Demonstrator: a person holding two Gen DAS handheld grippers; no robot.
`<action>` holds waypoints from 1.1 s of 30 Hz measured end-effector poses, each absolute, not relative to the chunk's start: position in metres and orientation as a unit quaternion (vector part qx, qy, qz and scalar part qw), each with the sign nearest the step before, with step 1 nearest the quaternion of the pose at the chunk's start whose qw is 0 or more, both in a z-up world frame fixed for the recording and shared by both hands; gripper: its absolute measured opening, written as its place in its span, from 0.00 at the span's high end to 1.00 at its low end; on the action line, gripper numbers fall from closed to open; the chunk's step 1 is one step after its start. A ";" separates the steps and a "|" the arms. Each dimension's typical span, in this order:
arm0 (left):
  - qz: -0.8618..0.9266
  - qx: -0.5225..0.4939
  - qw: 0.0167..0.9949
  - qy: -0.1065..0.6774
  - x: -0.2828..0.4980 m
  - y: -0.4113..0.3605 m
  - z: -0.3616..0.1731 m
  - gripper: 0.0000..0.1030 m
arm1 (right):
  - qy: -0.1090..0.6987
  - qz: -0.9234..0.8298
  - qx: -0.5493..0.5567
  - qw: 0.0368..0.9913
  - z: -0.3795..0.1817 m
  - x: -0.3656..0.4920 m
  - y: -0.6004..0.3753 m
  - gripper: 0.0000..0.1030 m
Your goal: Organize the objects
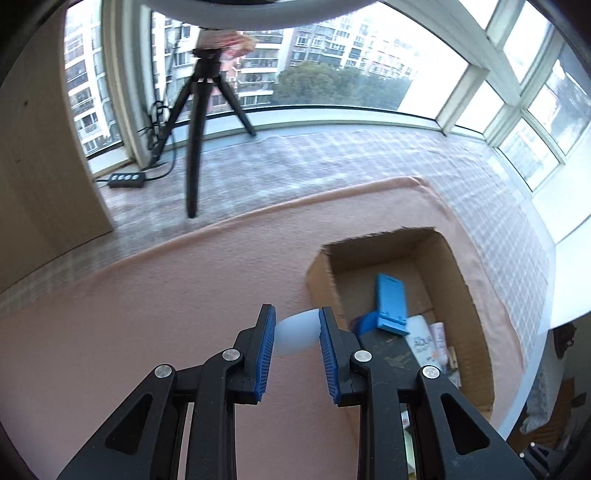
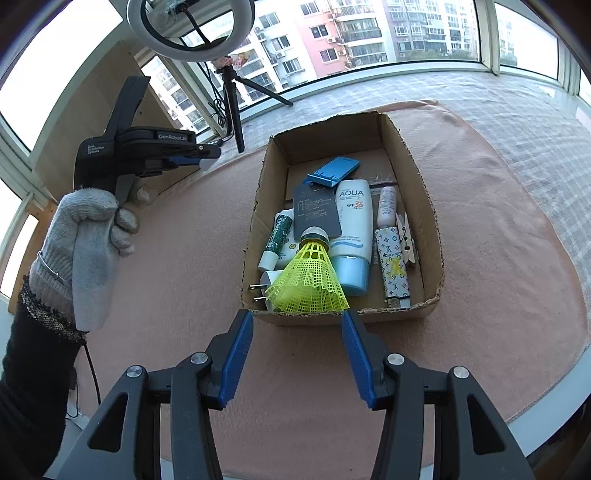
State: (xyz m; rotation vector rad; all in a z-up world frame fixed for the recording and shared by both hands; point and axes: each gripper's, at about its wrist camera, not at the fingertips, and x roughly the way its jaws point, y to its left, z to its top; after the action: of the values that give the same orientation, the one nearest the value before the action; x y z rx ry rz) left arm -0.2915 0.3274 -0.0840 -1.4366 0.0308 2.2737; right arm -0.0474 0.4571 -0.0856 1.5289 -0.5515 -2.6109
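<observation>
I am carrying a small white object (image 1: 297,332), clamped in the left gripper (image 1: 297,334), toward the cardboard box (image 1: 476,295) just ahead-right, while the right gripper (image 2: 297,325) is hovering apart, empty.

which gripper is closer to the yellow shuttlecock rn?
Right. The right gripper sits open just in front of the yellow shuttlecock at the box's near wall. The left gripper is off to the side, raised, holding a white object.

high-rise flat sunroom: bay windows (image 2: 369,33) w/ apt blocks outside, ring light (image 2: 190,31) on tripod (image 1: 201,122).
</observation>
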 end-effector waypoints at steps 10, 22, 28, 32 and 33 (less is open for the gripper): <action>0.808 -0.530 0.252 0.047 -0.277 0.405 -0.096 0.73 | -0.187 -0.849 0.493 0.024 -0.086 -0.034 0.470 0.55; 0.814 -0.523 0.243 0.064 -0.276 0.407 -0.096 0.42 | -0.191 -0.848 0.494 0.022 -0.087 -0.027 0.473 0.55; 0.822 -0.520 0.226 0.059 -0.263 0.379 -0.085 0.42 | -0.189 -0.848 0.494 0.024 -0.085 -0.030 0.465 0.55; 0.830 -0.513 0.214 0.057 -0.247 0.350 -0.077 0.42 | -0.185 -0.850 0.493 0.024 -0.081 -0.033 0.456 0.54; 0.832 -0.511 0.211 0.055 -0.242 0.340 -0.075 0.42 | -0.183 -0.850 0.493 0.025 -0.079 -0.034 0.452 0.54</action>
State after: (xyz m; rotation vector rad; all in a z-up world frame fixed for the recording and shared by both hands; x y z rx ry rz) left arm -0.2418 0.3396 -0.0750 -1.4202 0.1518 2.3116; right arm -0.0342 0.4524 -0.0793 1.5246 -0.5654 -2.6288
